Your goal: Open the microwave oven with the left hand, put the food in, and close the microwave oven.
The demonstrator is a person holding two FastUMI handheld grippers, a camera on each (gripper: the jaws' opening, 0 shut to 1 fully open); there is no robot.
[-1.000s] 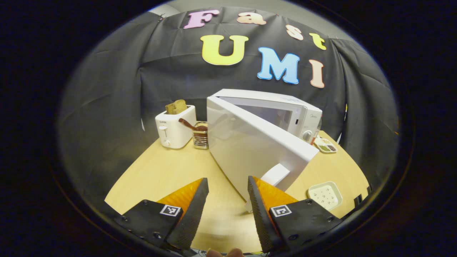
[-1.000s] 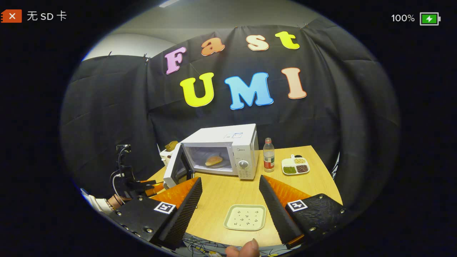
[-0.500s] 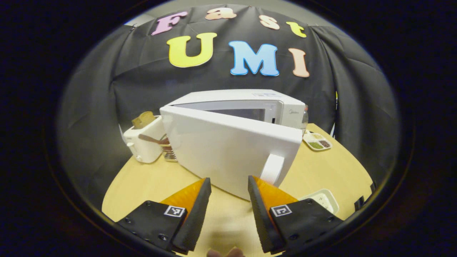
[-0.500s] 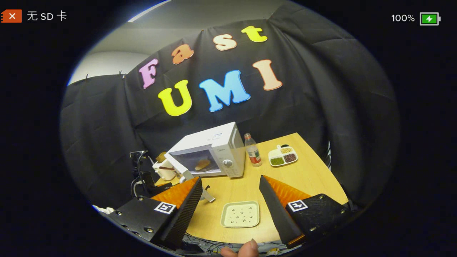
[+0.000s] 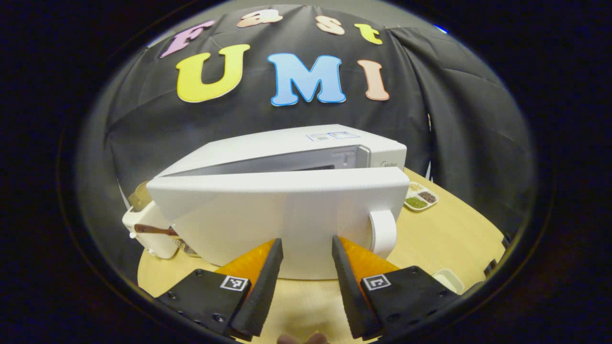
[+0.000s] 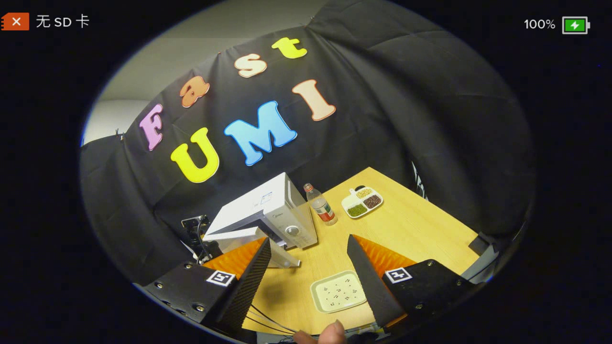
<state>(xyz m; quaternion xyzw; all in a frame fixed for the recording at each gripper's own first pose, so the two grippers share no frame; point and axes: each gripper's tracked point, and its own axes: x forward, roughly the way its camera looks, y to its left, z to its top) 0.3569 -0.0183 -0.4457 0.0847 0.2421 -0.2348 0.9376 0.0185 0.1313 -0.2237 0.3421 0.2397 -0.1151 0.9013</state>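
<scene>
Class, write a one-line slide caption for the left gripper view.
Open left gripper faces the partly open microwave door beside its handle.

Black cloth wall point(image 6: 382, 119) w/ folds hangs behind & around the booth. Above it, plain pale room wall point(image 6: 158, 62) in right gripper view. Light wood tabletop point(image 6: 420, 224), rounded edge. Lighting dim, even.

White microwave point(image 5: 287, 157) and toaster point(image 5: 148, 234), pale wood table point(image 6: 411, 224), pale green speckled plate point(image 6: 338, 291).
</scene>
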